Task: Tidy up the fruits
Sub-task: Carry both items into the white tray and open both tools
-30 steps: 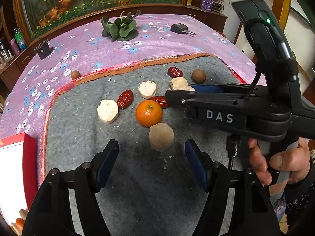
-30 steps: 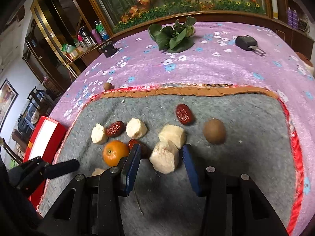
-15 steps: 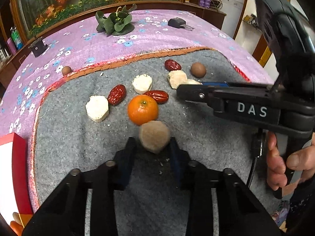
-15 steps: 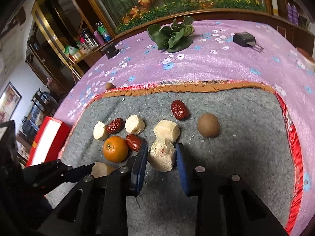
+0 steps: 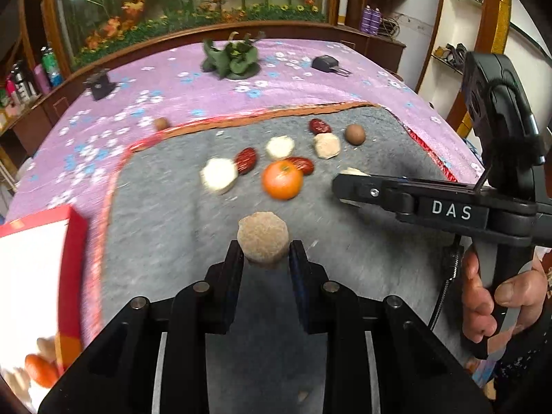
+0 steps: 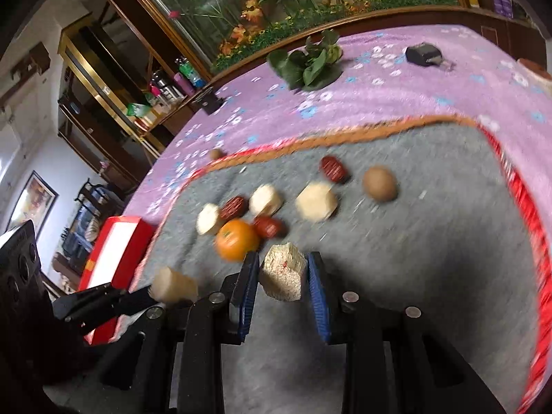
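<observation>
My left gripper [image 5: 265, 253] is shut on a tan round chunk [image 5: 263, 239] and holds it above the grey mat [image 5: 165, 241]. My right gripper [image 6: 283, 277] is shut on a pale faceted chunk [image 6: 283, 276], also lifted off the mat; it also shows in the left wrist view [image 5: 348, 189]. On the mat lie an orange [image 5: 282, 179], three red dates [image 5: 246, 160], several pale chunks [image 5: 219, 176] and a brown round fruit [image 5: 355, 134]. The left gripper with its chunk [image 6: 174, 284] shows at the lower left of the right wrist view.
A red box with a white inside [image 5: 38, 258] sits at the mat's left edge, with an orange [image 5: 39, 369] near its corner. On the purple flowered cloth are a small brown fruit [image 5: 160, 124], a green plant [image 5: 233, 58] and two dark objects [image 5: 327, 62].
Both grippers closed on their chunks and lifted them off the mat. The left gripper has swung toward the red box; both views are motion-blurred.
</observation>
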{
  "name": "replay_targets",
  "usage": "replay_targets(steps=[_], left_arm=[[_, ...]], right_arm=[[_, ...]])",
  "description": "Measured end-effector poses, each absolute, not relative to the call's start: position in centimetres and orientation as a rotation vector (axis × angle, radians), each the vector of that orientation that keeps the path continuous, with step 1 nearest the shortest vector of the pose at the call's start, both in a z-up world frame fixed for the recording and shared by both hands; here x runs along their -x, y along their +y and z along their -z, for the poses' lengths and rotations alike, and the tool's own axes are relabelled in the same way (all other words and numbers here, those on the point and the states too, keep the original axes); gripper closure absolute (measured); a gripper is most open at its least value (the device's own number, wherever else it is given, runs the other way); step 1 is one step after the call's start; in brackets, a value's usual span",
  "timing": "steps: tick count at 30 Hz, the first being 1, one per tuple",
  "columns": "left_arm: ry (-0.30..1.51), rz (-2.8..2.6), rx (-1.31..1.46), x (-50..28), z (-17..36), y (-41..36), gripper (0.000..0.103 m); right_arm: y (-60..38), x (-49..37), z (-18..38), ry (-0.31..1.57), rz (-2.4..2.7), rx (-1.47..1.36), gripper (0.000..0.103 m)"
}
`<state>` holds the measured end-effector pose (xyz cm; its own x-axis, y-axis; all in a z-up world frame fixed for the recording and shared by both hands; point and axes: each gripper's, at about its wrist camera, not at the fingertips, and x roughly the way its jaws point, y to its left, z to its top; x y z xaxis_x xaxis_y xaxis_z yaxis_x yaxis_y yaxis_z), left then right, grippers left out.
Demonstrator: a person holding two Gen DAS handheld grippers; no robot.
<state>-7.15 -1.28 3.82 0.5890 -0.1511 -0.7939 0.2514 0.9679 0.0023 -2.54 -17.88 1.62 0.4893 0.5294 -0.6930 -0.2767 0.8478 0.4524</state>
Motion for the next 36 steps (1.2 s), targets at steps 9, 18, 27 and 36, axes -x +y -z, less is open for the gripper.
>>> replay_targets(steps=[9,18,27,36], left_arm=[[0.872,0.15,-0.068,11.7,-4.6,4.7,0.078],[0.795,0.086,-0.014,14.4,-5.9,9.7,0.078],[0.773,0.014,0.028,15.8,-5.5,13.8,0.078],[0.738,-0.109,0.011,16.2,-5.6,17.3,0.078]], right_arm=[[-12.7,6.4,-3.1,0.933,-0.594,-0.277,0.074],[-5.3,9.7,-4.2,0.933,-0.709,-0.216,0.074],[0.8,11.3,-5.1,0.935,-0.779,-0.148,0.074],[4.1,11.4,-5.7,0.93,-0.808,-0.123,0.074]])
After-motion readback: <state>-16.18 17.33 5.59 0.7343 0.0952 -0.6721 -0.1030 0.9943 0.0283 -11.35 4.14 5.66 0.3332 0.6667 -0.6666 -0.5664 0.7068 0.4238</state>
